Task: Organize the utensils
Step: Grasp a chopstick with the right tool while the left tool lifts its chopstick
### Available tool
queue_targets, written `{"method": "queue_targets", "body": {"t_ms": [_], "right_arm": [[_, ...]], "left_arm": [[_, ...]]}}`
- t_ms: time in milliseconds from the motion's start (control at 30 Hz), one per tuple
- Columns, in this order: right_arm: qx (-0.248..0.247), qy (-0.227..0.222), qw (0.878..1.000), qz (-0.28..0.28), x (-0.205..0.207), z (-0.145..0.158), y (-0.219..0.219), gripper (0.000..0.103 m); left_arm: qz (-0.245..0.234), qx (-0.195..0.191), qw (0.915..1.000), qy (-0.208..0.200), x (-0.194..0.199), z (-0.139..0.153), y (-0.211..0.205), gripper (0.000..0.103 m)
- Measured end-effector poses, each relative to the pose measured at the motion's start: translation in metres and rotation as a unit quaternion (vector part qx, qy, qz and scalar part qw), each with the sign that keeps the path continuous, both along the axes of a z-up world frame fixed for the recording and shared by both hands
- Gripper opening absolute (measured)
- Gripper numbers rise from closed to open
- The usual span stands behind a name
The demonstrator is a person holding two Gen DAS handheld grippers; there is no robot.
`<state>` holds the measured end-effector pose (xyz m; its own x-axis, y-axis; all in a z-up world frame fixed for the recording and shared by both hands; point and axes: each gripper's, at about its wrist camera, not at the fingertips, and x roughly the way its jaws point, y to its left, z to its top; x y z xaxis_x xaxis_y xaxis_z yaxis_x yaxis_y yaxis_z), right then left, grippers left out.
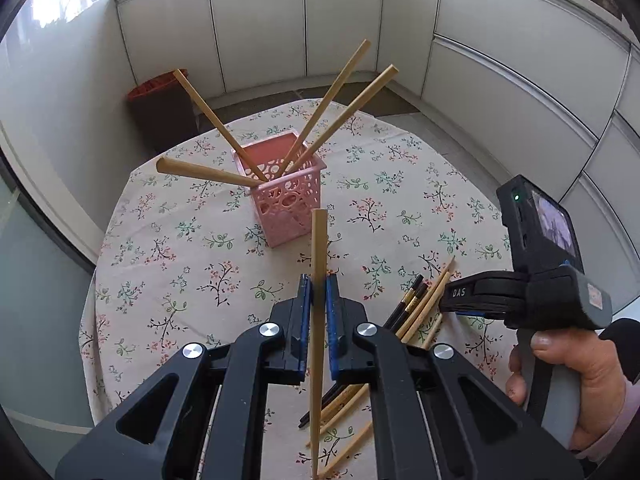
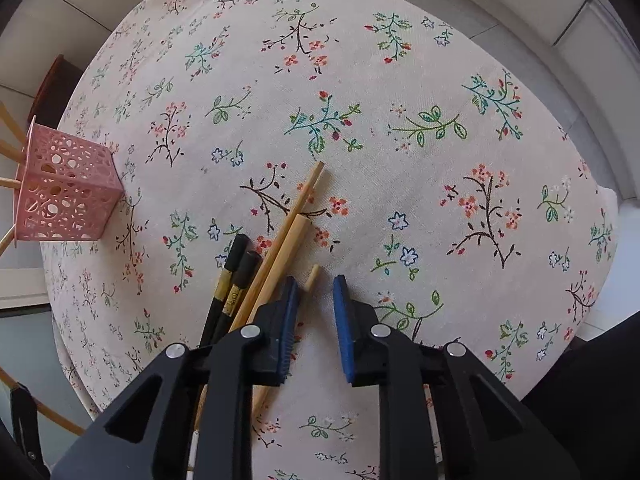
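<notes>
A pink perforated holder (image 1: 286, 194) stands on the floral tablecloth with several bamboo chopsticks (image 1: 326, 104) leaning out of it. My left gripper (image 1: 319, 286) is shut on one bamboo chopstick (image 1: 319, 248), held upright in front of the holder. A pile of bamboo and black chopsticks (image 2: 276, 248) lies on the cloth. My right gripper (image 2: 316, 288) is open just above that pile, with a short bamboo chopstick tip (image 2: 313, 276) between its jaws. The right gripper also shows in the left wrist view (image 1: 444, 300) at the pile (image 1: 420, 304). The holder shows at the left in the right wrist view (image 2: 66, 196).
The round table (image 2: 400, 60) has edges close all around. A dark bin with an orange rim (image 1: 160, 108) stands on the floor behind the table. White cabinets (image 1: 500, 60) run along the back and right.
</notes>
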<state>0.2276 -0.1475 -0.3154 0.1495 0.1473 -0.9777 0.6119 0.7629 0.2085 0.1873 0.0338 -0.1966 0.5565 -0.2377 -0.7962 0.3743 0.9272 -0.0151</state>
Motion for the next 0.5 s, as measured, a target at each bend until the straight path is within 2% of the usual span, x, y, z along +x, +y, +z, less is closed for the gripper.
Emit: {"method": "queue_targets", "body": {"t_ms": [100,167,333,500], "right_arm": [[-0.013,-0.01,1.0,0.013,0.001,0.002,0.008,0.011],[-0.015,-0.015,1.0,0.019,0.004,0.001,0.014,0.01],[0.014,-0.045,0.999,0.013,-0.014,0.005,-0.004,0.005],[0.026,-0.108,0.993,0.035,-0.036,0.033,-0.02,0.005]], "left_arm": [[0.003,-0.007,0.9999,-0.009,-0.002,0.006,0.002,0.007],[0.003,-0.009,0.9998,-0.016,-0.008,0.013,0.001,0.007],[0.007,-0.011,0.9995,-0.028,-0.019,0.022,0.0,0.007],[0.018,-0.018,0.9989,-0.04,-0.031,0.032,0.002,0.007]]}}
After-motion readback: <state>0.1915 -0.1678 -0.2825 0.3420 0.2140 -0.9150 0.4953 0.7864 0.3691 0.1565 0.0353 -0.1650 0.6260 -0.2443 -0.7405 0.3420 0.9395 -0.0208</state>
